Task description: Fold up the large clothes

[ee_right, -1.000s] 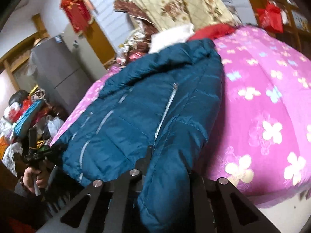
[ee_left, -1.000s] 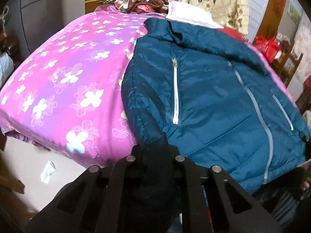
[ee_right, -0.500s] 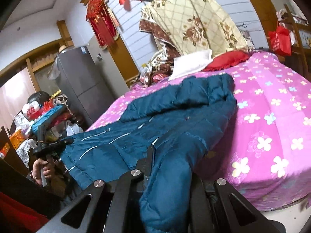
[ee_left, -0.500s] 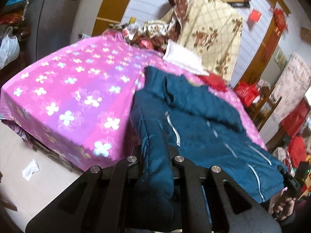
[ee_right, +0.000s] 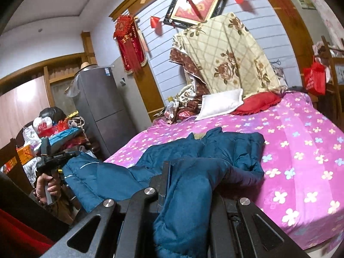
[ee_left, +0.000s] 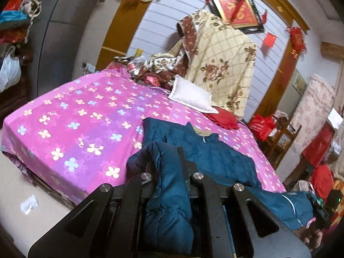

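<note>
1. Left gripper [ee_left: 169, 172] clamped tight on a bunched fold of the teal padded jacket [ee_left: 206, 157], padding bulging up between the fingers and hanging down in front of the camera
2. Right gripper [ee_right: 187, 185] pinched the same way on another edge of the jacket, thick fabric spilling over its jaws
3. Jacket's collar end lying on the pink flowered bedspread [ee_left: 86, 116], the near end lifted off the bed and stretched between both grippers
4. Seen from the right wrist: a hand [ee_right: 46, 188] gripping the left tool's handle, jacket hem with a pale stripe just beside it
5. White pillow [ee_right: 221, 104] and red cushion [ee_right: 255, 103] at the head of the bed, touching each other, well apart from the jacket
6. Red bag [ee_right: 315, 78] hanging near the far right bed corner, contents hidden
7. White plastic bag [ee_left: 9, 71] at the left edge beside the grey cabinet [ee_left: 62, 36], contents not visible
</note>
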`<state>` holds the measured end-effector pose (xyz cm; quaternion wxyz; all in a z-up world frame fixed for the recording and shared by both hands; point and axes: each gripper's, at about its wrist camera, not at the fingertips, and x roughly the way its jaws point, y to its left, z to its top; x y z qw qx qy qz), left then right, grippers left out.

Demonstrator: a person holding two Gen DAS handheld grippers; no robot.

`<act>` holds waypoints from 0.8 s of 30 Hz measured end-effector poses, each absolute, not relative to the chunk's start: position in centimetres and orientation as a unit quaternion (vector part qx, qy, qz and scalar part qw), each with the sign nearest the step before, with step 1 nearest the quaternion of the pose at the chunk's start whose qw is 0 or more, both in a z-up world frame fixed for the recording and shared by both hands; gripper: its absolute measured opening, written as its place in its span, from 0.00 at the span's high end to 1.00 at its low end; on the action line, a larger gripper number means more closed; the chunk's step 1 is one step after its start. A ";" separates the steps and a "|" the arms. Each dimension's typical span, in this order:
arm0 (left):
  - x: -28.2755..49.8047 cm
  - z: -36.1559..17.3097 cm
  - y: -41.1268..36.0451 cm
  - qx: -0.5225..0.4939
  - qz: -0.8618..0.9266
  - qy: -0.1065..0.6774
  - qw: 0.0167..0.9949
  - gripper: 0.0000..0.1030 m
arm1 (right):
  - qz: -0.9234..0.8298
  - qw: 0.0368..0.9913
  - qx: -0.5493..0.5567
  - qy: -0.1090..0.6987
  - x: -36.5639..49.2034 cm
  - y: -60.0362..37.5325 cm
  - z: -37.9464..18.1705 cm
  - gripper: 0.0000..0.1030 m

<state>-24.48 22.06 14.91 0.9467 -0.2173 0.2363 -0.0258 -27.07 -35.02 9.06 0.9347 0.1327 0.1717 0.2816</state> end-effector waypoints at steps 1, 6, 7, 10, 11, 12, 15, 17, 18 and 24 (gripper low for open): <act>-23.8 14.6 22.0 -0.221 -0.017 0.245 0.944 0.93 | 0.279 0.934 0.135 0.175 -26.9 -34.9 8.9 0.92; -21.7 13.6 21.4 -0.216 -0.001 0.252 0.943 0.93 | 0.267 0.933 0.145 0.192 -25.2 -34.7 8.4 0.92; -21.7 13.7 21.4 -0.218 -0.001 0.249 0.944 0.93 | 0.265 0.935 0.141 0.189 -25.1 -34.6 8.7 0.92; -21.7 14.7 21.7 -0.224 -0.007 0.231 0.947 0.93 | 0.261 0.938 0.135 0.185 -24.7 -34.5 9.7 0.92; -21.7 15.1 21.6 -0.223 -0.008 0.226 0.948 0.93 | 0.259 0.940 0.130 0.179 -24.5 -34.4 10.5 0.92; -21.7 15.8 21.7 -0.221 -0.009 0.214 0.952 0.93 | 0.257 0.943 0.126 0.172 -24.6 -34.4 11.0 0.92; -20.2 17.8 21.2 -0.200 -0.006 0.185 0.962 0.93 | 0.245 0.953 0.114 0.138 -23.4 -34.1 12.6 0.92; -17.8 18.7 20.9 -0.193 0.000 0.181 0.964 0.93 | 0.236 0.957 0.115 0.125 -21.7 -34.0 13.2 0.92; -16.7 18.9 20.9 -0.193 0.000 0.180 0.965 0.93 | 0.234 0.958 0.120 0.117 -20.6 -34.0 13.4 0.92; -5.8 19.8 20.0 -0.183 0.021 0.181 0.966 0.93 | 0.213 0.962 0.142 0.099 -10.8 -34.3 14.7 0.92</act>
